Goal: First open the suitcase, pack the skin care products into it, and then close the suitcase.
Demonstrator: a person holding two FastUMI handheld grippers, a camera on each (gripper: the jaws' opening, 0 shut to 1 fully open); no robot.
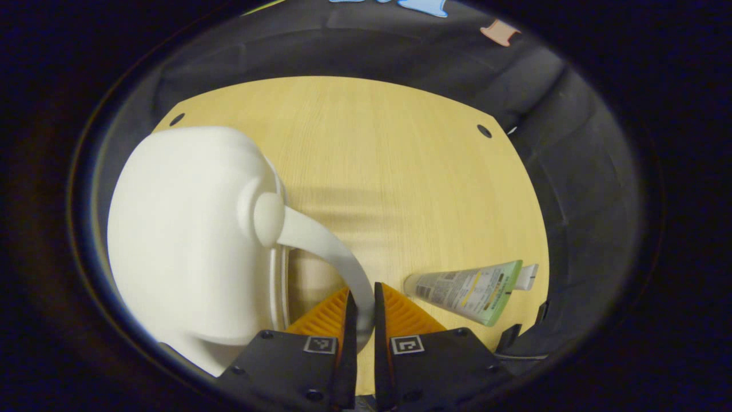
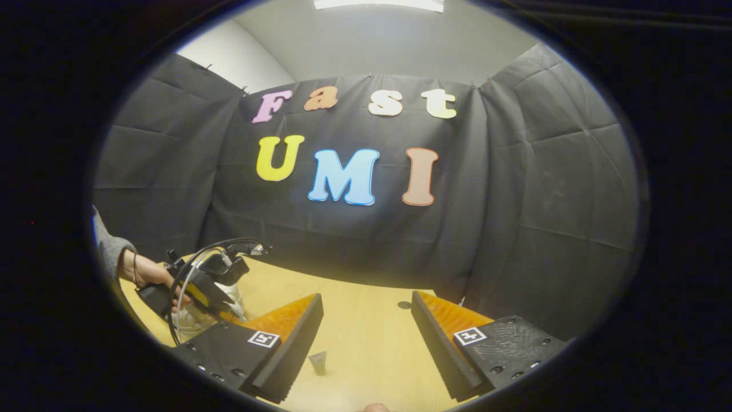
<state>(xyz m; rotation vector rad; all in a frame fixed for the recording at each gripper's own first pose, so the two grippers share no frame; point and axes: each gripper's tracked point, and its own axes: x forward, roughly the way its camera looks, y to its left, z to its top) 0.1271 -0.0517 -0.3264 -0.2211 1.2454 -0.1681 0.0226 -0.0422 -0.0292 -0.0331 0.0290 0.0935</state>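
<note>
Left gripper view: left gripper (image 1: 360, 312) clamps the closed white suitcase's (image 1: 183, 240) handle (image 1: 326, 246); tube (image 1: 472, 289) outside on table (image 1: 400, 171). Right gripper (image 2: 366, 337) wide apart.

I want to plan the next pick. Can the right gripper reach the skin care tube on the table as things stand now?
Probably yes: the right gripper is open over the bare table, and nothing covers the tube.

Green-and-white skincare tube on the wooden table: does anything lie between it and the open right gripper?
Nothing visible does. In the right gripper view the tube lies on bare wooden table just ahead of the open right gripper, between its fingers' line.
</note>
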